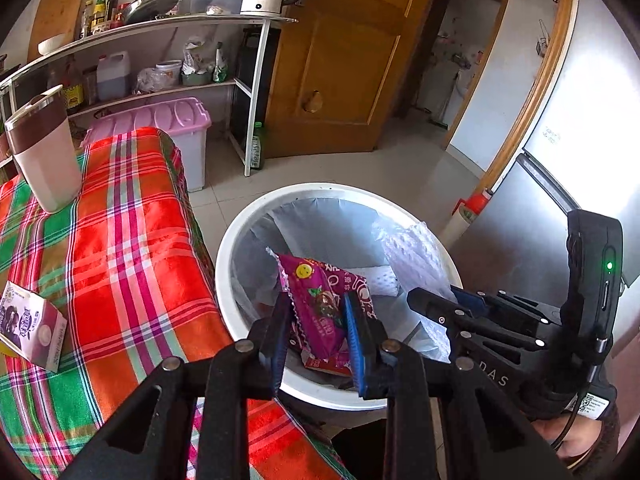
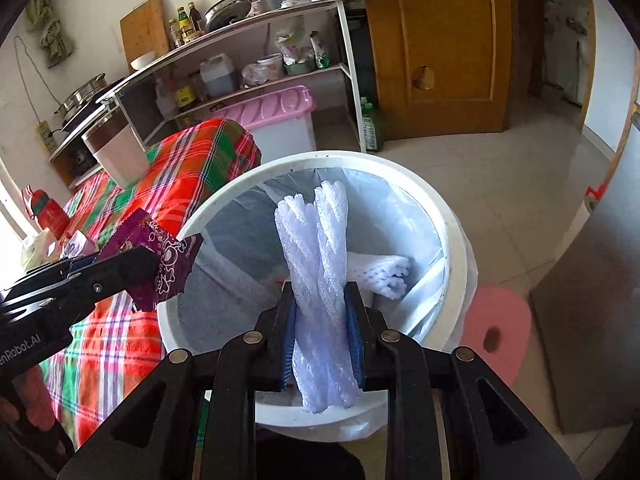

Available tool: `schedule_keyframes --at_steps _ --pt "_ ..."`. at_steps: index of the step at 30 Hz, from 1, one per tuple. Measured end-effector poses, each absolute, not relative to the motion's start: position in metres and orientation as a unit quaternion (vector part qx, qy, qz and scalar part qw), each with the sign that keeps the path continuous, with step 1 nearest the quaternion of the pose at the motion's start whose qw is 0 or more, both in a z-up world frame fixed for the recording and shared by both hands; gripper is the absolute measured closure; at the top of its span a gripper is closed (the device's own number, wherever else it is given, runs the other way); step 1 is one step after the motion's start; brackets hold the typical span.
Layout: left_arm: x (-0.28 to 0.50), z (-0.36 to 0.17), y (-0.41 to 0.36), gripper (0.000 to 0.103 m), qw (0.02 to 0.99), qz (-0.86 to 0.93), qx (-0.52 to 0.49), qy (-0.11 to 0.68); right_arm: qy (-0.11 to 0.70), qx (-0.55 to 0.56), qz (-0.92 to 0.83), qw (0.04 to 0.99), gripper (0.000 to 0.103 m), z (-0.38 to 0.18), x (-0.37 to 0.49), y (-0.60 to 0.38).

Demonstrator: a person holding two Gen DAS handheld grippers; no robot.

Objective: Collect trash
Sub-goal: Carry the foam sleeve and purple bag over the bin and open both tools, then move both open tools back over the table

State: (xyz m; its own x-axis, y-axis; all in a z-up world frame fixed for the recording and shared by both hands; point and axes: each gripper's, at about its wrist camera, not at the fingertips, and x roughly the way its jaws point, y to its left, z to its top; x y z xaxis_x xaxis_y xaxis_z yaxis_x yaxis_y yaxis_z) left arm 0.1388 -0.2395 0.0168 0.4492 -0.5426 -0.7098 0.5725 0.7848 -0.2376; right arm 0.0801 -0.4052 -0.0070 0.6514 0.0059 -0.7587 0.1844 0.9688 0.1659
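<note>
Bright daylight throughout. Strong fisheye bending with dark corners. Glare at the right-wrist view's left edge. Focus sharp; no motion blur.

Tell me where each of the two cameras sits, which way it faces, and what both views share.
Left wrist: sits on the left tongs, looking forward and down into the white bin; they clamp a purple snack wrapper. The right tongs show alongside.
Right wrist: sits on the right tongs, facing down into the bin, clamping white foam netting; the left tongs show at left.
Shared: bin, plaid tablecloth, kitchen shelf.
</note>
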Motion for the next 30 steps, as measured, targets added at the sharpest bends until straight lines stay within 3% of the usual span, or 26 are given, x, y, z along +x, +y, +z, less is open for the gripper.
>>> schedule_keyframes --at_steps 4,6,10,17,30 --pt "0.14 0.012 -0.246 0.072 0.846 -0.33 0.018 0.418 0.42 0.108 -0.063 0.899 0.077 -0.011 0.082 -0.409" --pt "0.14 0.009 -0.246 0.064 0.846 -0.328 0.022 0.419 0.422 0.105 -0.068 0.898 0.074 -0.012 0.082 -0.409" --pt "0.141 0.008 -0.244 0.054 0.845 -0.328 0.017 0.421 0.421 0.101 -0.071 0.899 0.061 -0.012 0.081 -0.408" --pt "0.139 0.012 -0.236 0.044 0.851 -0.322 0.014 0.415 0.419 0.109 -0.072 0.899 0.059 -0.011 0.081 -0.408" --pt "0.124 0.026 -0.181 0.04 0.874 -0.293 -0.001 0.387 0.395 0.106 -0.041 0.912 0.051 0.006 0.072 -0.379"
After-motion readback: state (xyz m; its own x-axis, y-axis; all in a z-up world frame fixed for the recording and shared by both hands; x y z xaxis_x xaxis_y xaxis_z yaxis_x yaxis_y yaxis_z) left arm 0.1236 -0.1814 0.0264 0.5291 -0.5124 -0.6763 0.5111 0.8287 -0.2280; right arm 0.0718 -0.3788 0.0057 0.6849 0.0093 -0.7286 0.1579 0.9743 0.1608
